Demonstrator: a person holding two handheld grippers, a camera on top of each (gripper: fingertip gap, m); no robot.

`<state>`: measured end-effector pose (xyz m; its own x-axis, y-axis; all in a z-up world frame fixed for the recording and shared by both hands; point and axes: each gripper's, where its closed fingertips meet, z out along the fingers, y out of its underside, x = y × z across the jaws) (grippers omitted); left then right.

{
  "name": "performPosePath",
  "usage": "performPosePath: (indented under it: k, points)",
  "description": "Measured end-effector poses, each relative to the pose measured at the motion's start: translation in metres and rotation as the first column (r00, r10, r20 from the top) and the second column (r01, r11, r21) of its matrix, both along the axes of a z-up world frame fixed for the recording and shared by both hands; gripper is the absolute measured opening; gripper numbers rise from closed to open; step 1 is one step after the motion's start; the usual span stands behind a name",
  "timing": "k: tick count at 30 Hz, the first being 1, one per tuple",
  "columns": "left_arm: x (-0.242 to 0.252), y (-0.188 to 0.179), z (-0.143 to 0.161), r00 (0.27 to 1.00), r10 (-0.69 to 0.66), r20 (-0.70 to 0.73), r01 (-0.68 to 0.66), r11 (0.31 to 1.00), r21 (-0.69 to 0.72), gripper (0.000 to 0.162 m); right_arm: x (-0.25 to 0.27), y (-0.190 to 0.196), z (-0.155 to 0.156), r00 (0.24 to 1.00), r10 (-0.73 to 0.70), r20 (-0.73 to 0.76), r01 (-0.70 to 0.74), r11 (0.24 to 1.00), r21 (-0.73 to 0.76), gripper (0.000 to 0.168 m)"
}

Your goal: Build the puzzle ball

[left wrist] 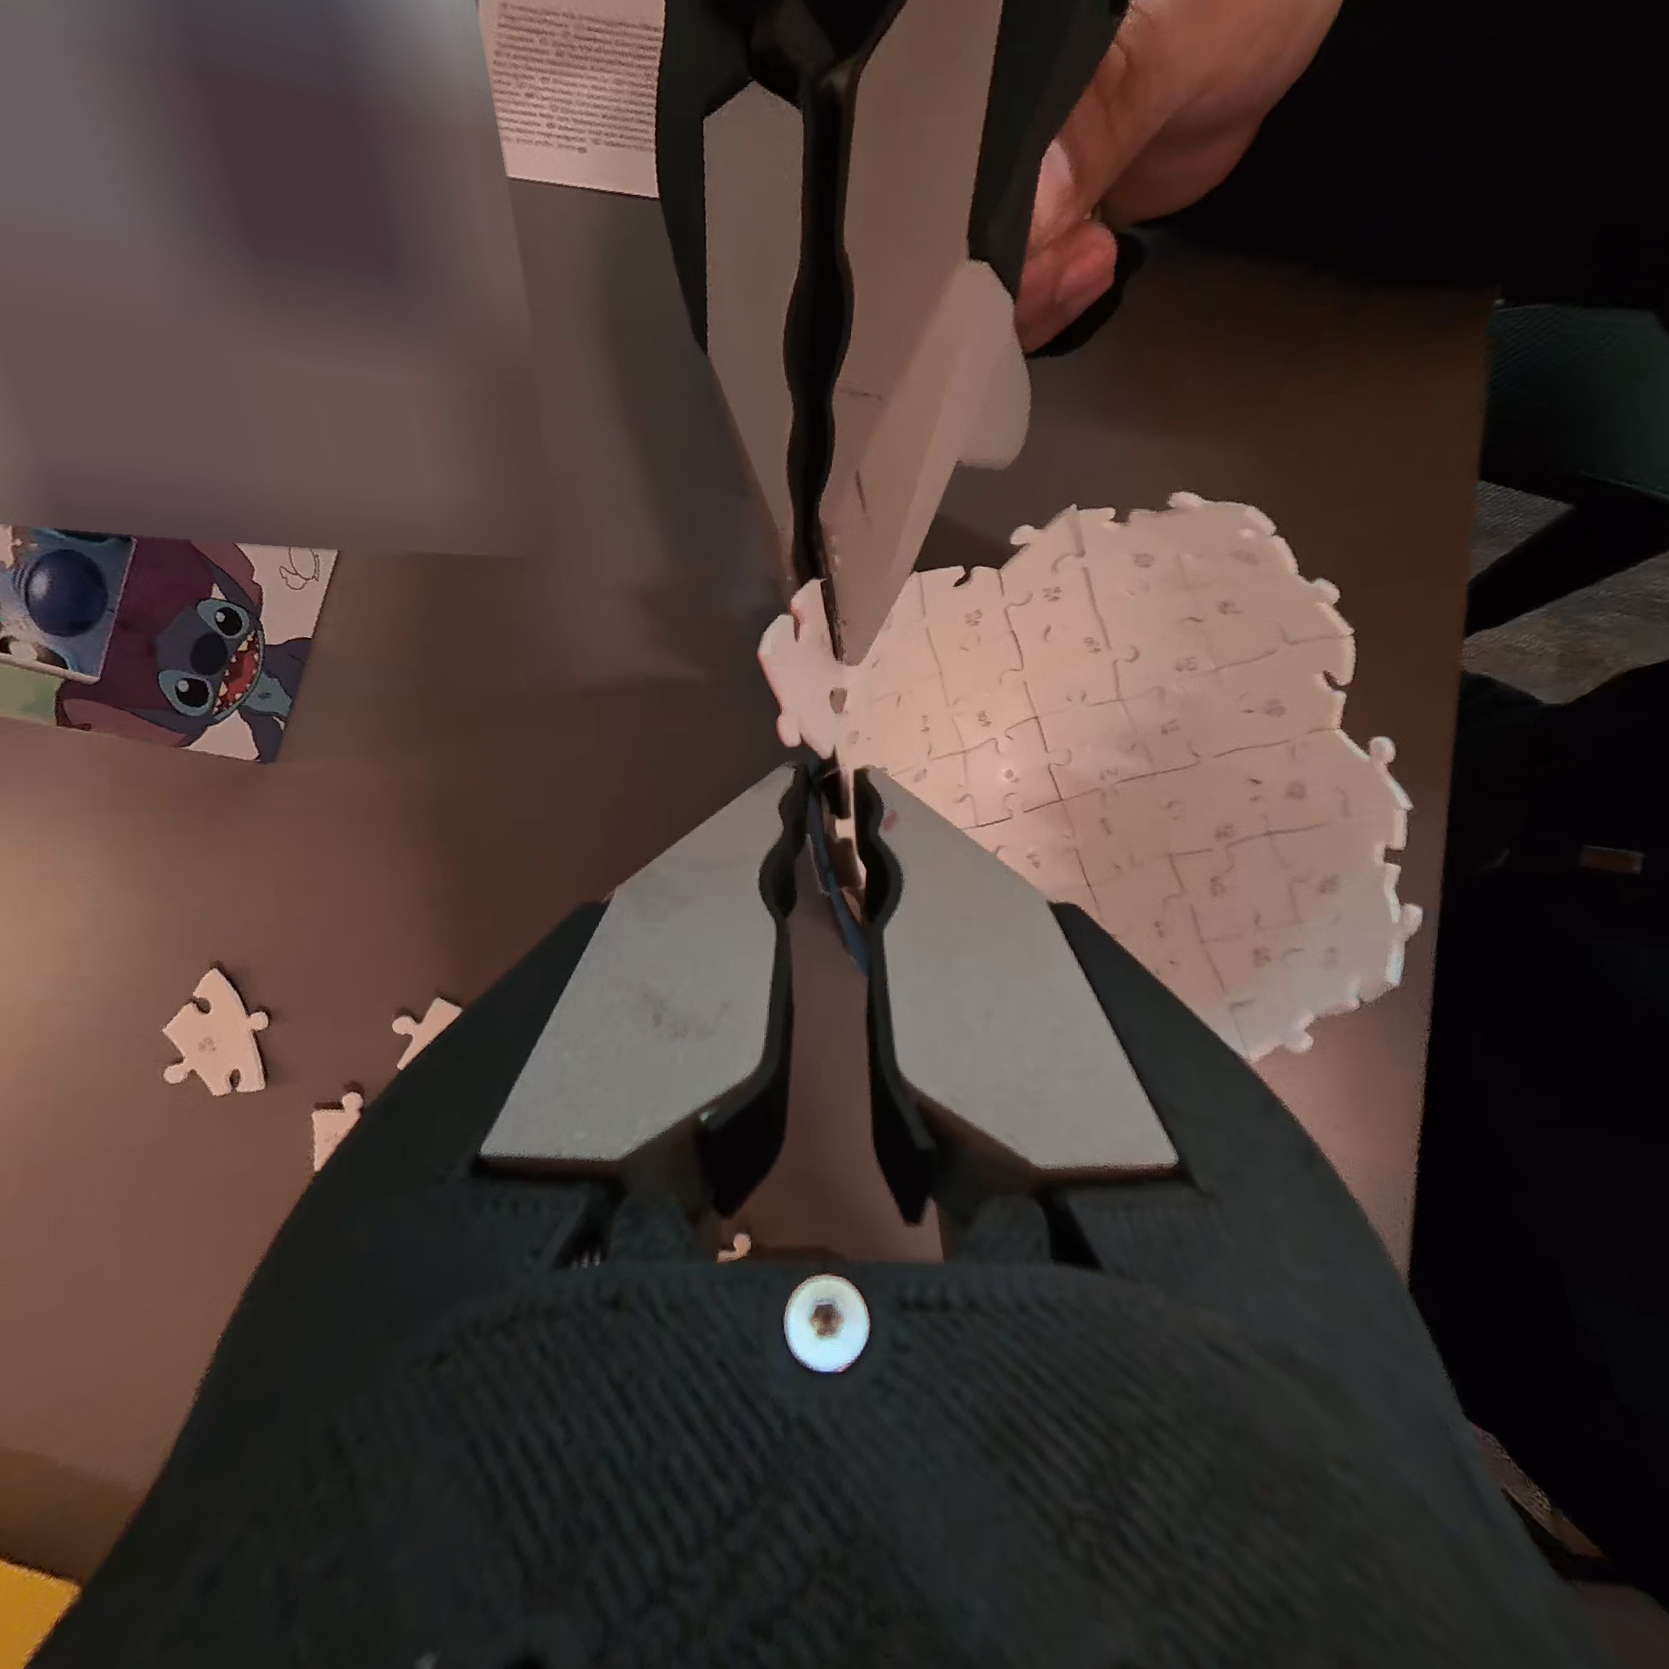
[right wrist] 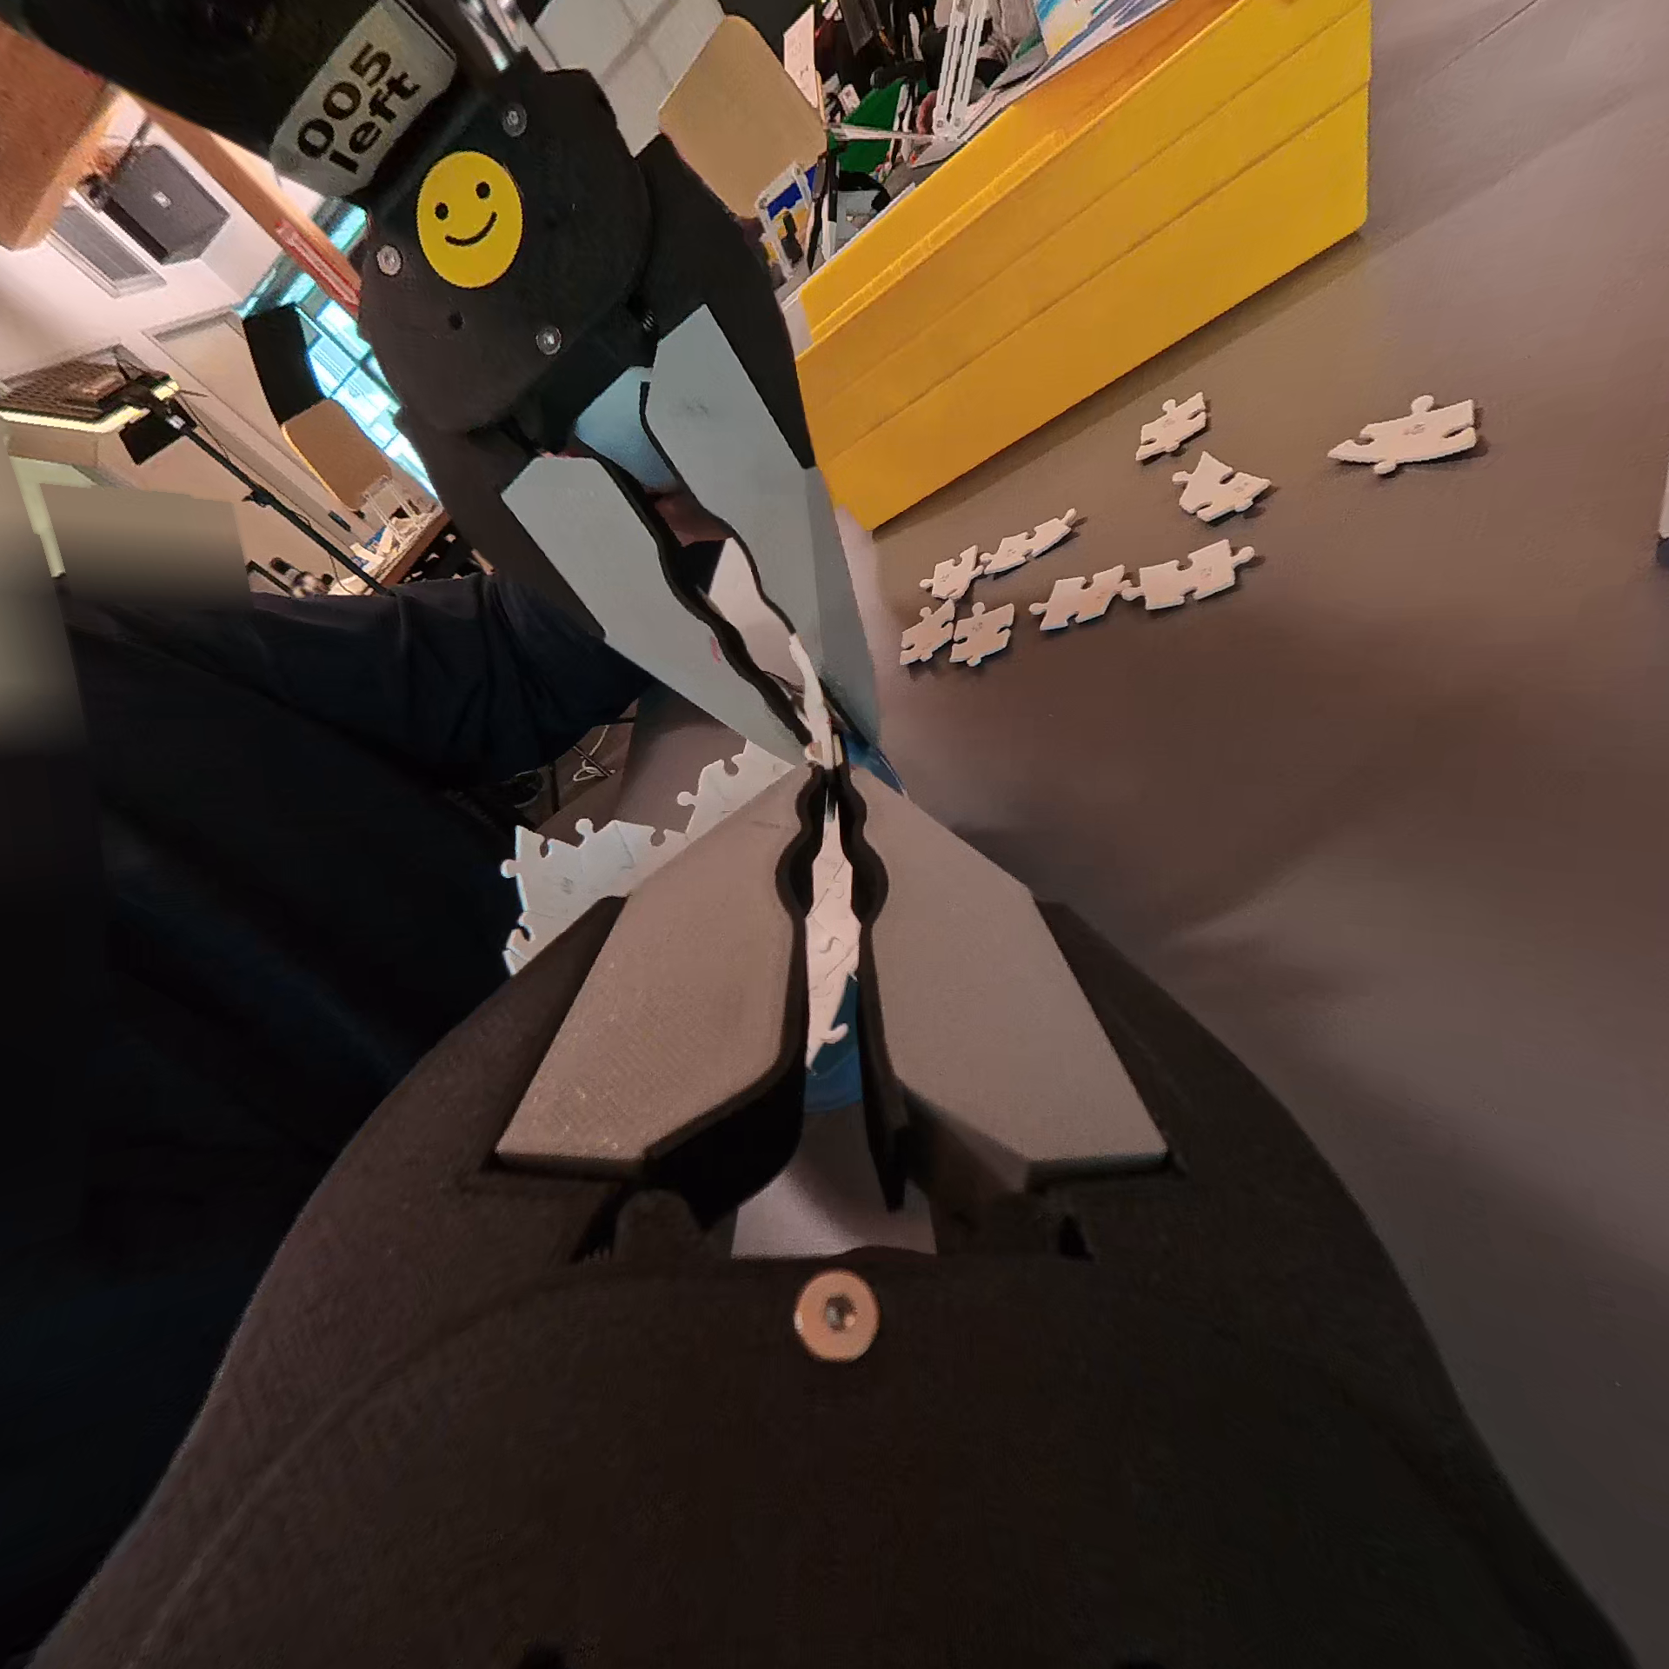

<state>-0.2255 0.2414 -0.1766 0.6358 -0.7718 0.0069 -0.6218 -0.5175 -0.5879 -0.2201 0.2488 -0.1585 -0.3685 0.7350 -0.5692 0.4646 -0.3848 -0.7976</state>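
Note:
A partly built puzzle shell (left wrist: pixel 1129 768) of joined white pieces shows its numbered back and is held above the dark table. My right gripper (right wrist: pixel 835 795) is shut on the shell's edge, and the shell (right wrist: pixel 578 867) spreads out to the left of its fingers. In the left wrist view the right gripper (left wrist: pixel 835 632) comes down from the top, held by a hand. My left gripper (left wrist: pixel 829 795) is shut on a single puzzle piece (left wrist: pixel 835 867) seen edge-on, with a blue face. Its tips meet the right gripper's tips at the shell's rim. The left gripper (right wrist: pixel 817 736) also shows in the right wrist view.
Several loose white pieces (right wrist: pixel 1084 578) lie on the table (right wrist: pixel 1355 903) near a yellow box (right wrist: pixel 1084 271). More loose pieces (left wrist: pixel 215 1043) lie at the left. A picture card (left wrist: pixel 181 641) with a blue cartoon character and a printed sheet (left wrist: pixel 578 90) lie farther off. The table's edge (left wrist: pixel 1468 632) runs at the right. Less than 4 cm separates the two grippers' tips.

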Motion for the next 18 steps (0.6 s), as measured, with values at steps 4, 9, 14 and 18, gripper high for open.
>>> performPosePath:
  k: [4,9,14,18]
  points:
    - [0.0009,0.002,-0.0007,0.999,0.004,-0.041,-0.003,0.999,0.036,0.004,0.0016,-0.0004,0.0009,1.0,0.005,0.001,-0.005,1.0,0.006,0.0]
    - [0.0009,0.0021,-0.0013,0.999,0.013,-0.046,-0.011,0.999,0.034,0.004,0.002,-0.0004,0.0005,1.0,0.005,0.005,-0.005,1.0,0.017,0.0]
    - [0.0,0.0026,-0.0021,0.998,0.011,-0.06,-0.009,0.999,0.043,0.003,0.0014,0.0037,0.0031,0.999,-0.025,-0.023,0.027,0.995,0.101,0.0]
    - [0.0,0.0029,-0.0023,0.998,0.01,-0.07,-0.007,0.999,0.047,0.003,0.0007,0.0038,0.0041,0.999,-0.022,-0.027,0.024,0.997,0.067,0.0]
